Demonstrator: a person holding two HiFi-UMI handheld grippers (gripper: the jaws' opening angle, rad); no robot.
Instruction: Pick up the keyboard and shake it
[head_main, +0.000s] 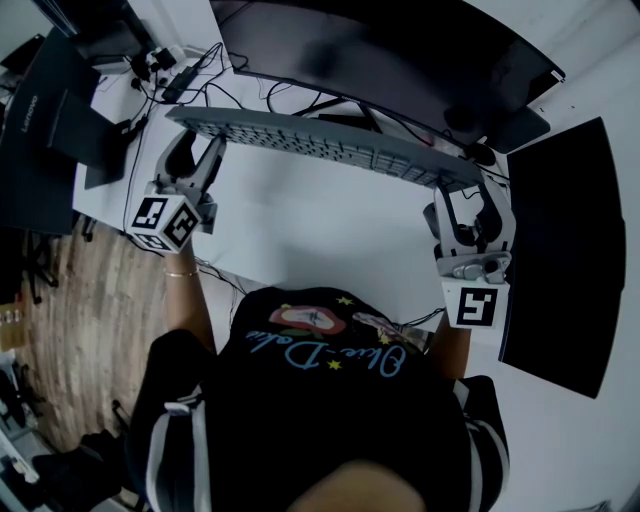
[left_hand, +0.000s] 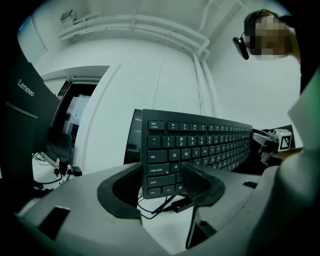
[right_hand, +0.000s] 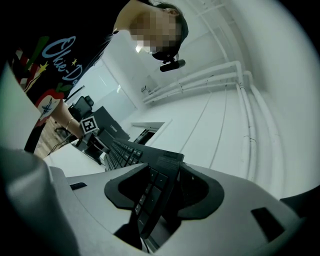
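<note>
1. The left gripper (left_hand: 160, 186) is clamped on the left end of the keyboard (left_hand: 200, 142). That end stands on edge between the jaws, with the right pad (left_hand: 202, 181) on the key face by the bottom rows and the left pad (left_hand: 120, 192) against the back.
2. The right gripper (right_hand: 167, 190) is clamped on the keyboard's other end. The keys there face its left pad (right_hand: 131, 186) and the underside faces its right pad (right_hand: 201, 192).
3. From one pair of jaws to the other the keyboard runs straight. It is held up clear of the white desk (head_main: 300, 235), with its key face tipped toward the person.
4. Just below the left jaws a black cable (left_hand: 162, 204) with a small plug lies on the desk.
5. Beyond both pairs of jaws, past the keyboard, stands a dark curved monitor (head_main: 380, 50).
6. Outward to the left of the left gripper is a dark Lenovo screen (head_main: 50, 120), with a tangle of cords (head_main: 165, 75) near it.
7. Outward to the right of the right gripper a black mat (head_main: 565, 250) lies on the desk.
8. Behind the jaws each gripper carries its marker cube (head_main: 165, 222). Behind those are the person's forearms and black shirt (head_main: 330, 400).
</note>
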